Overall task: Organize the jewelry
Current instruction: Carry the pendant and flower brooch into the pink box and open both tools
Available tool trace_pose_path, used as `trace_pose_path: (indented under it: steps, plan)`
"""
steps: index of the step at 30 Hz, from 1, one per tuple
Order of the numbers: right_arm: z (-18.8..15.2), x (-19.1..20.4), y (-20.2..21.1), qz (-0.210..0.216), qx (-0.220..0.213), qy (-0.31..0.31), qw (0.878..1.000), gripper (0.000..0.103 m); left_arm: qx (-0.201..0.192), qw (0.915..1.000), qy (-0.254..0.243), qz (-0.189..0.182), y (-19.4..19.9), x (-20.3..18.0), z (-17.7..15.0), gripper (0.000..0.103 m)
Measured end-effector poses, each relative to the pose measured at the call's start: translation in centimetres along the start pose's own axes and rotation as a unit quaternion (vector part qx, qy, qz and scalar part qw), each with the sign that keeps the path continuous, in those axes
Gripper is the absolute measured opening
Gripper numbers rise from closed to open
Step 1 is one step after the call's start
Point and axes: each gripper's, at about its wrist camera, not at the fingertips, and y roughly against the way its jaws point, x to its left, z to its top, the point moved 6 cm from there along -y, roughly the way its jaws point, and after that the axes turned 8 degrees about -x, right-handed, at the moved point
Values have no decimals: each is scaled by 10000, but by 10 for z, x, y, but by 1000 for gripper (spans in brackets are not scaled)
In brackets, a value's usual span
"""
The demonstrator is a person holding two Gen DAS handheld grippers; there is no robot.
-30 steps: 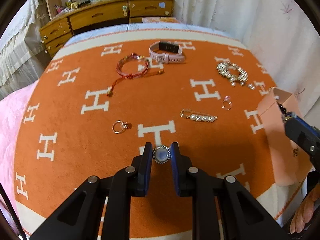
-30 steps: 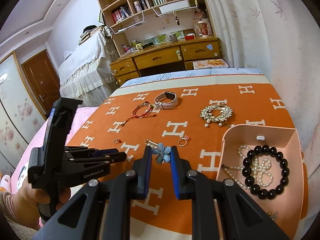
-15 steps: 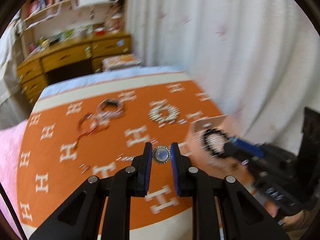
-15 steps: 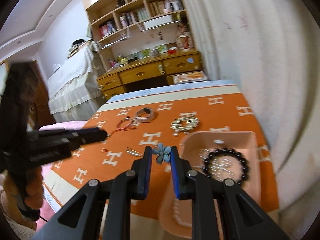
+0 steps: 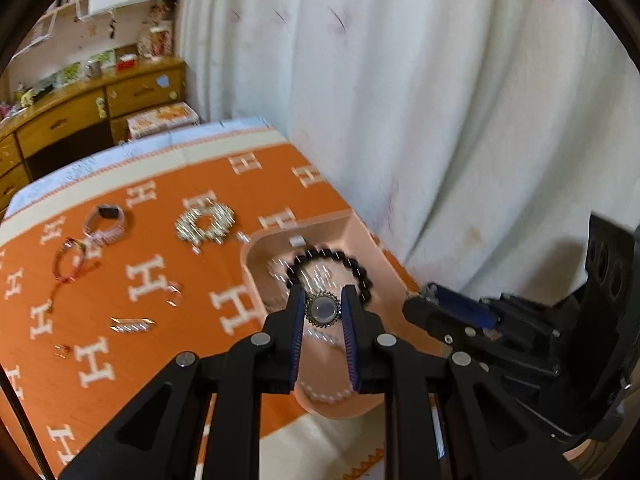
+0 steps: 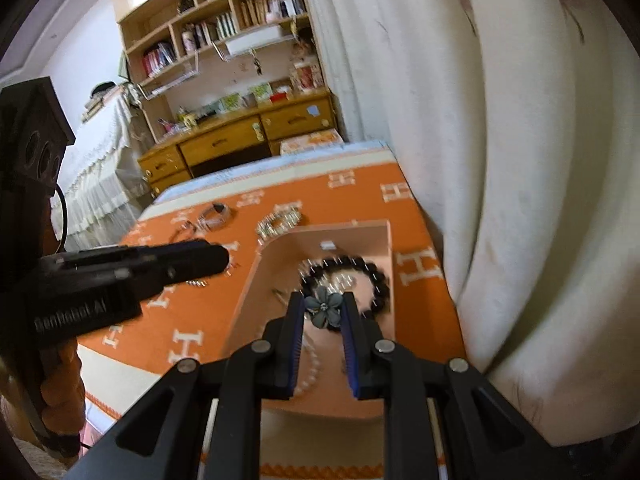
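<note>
My left gripper (image 5: 322,309) is shut on a round pale-stone ring (image 5: 322,309) and hangs over the pink box (image 5: 256,252). My right gripper (image 6: 323,309) is shut on a blue-grey flower piece (image 6: 324,307), also above the pink box (image 6: 256,280). Inside the box lie a black bead bracelet (image 6: 378,276) and a pearl strand (image 6: 310,376). The black bead bracelet (image 5: 356,264) and the pearl strand (image 5: 324,394) show in the left wrist view too. On the orange blanket (image 5: 168,320) remain a crystal bracelet (image 5: 206,222), a pink watch band (image 5: 106,220), a red cord bracelet (image 5: 68,266), a pearl pin (image 5: 132,325) and small rings (image 5: 174,294).
A white curtain (image 5: 440,120) hangs close behind the box on the right. A wooden dresser (image 6: 236,144) and bookshelves (image 6: 224,24) stand beyond the bed. The right gripper's body (image 5: 520,320) fills the left view's right side, and the left gripper's body (image 6: 120,276) crosses the right view's left.
Both grippers have swung right and risen from over the blanket to above the pink box, each still holding its piece. The curtain now fills much of both views.
</note>
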Motion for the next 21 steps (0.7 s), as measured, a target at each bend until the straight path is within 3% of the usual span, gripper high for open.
trace_pose_path:
  steps: [6, 8, 11, 13, 21]
  plan:
    - [-17, -1, -7, -116, 285, 180, 9994, 19, 342, 9991, -248, 56, -20, -15, -27, 16]
    - [-20, -1, -9, -193, 347, 275, 9988, 19, 347, 9987, -340, 178, -22, -15, -31, 21]
    - [-23, -8, -11, -368, 393, 261, 9982, 19, 318, 9969, -434, 571, -19, -11, -34, 55]
    - [-23, -16, -12, -340, 423, 72, 9985, 19, 171, 9971, -313, 671, -12, -3, -32, 87]
    - [-23, -15, -11, -194, 355, -58, 9992, 19, 33, 9959, -220, 875, -1, 11, -36, 91]
